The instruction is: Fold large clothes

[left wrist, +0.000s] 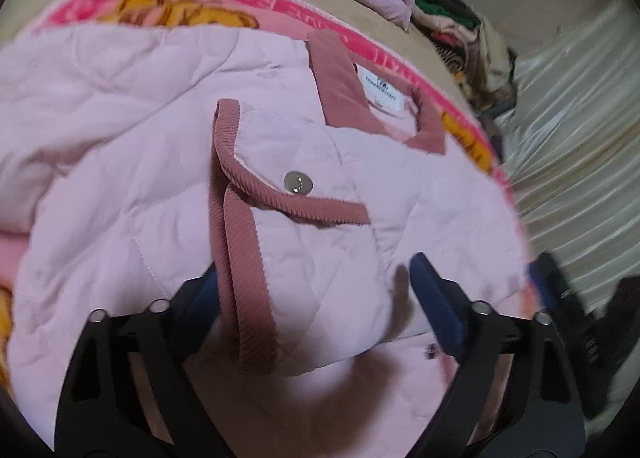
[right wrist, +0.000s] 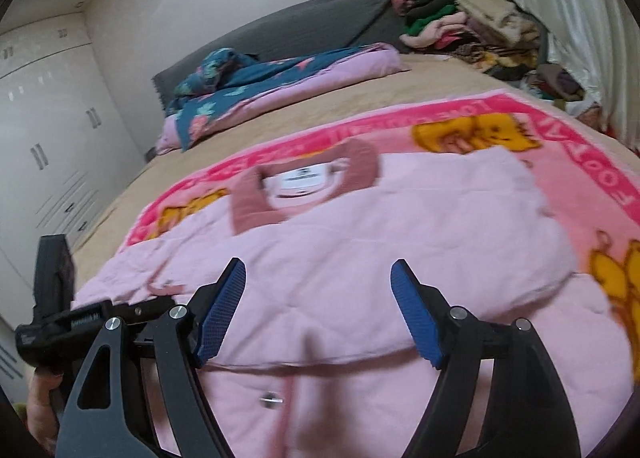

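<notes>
A pale pink quilted jacket (right wrist: 360, 258) with dusty-rose ribbed trim (left wrist: 244, 282) lies partly folded on a pink cartoon blanket (right wrist: 580, 194) spread over the bed (right wrist: 280, 130). The left tool (left wrist: 316, 290) is spread wide just above the jacket's front near a metal snap (left wrist: 298, 182), grasping nothing. The right tool (right wrist: 320, 310) is likewise released over the lower part of the jacket; blur makes contact hard to judge. A clothes pile (right wrist: 472, 26) sits at the bed's far right corner.
</notes>
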